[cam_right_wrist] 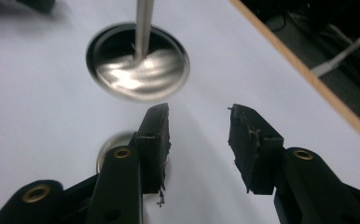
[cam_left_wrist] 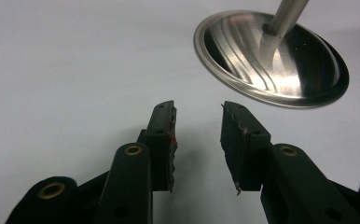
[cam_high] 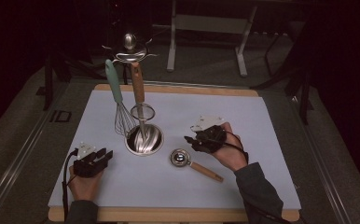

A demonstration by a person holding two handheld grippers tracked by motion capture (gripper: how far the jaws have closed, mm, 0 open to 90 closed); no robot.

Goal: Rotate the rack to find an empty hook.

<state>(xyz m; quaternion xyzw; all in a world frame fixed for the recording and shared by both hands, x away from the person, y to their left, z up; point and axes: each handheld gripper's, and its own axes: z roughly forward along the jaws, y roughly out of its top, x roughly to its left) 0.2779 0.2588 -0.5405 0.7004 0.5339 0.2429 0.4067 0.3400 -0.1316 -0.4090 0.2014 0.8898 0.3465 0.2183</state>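
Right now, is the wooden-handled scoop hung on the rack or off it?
Off. The scoop lies flat on the white mat, beside the rack's steel base.

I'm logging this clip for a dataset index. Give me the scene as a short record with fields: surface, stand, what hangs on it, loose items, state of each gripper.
surface: white mat on a wooden board
stand: metal utensil stand with round base, near mat centre
hanging: whisk with teal handle; strainer with wooden handle
loose: metal scoop with wooden handle, flat on mat, in front of the stand
left gripper: open, empty, beside stand base
right gripper: open, empty, above the scoop
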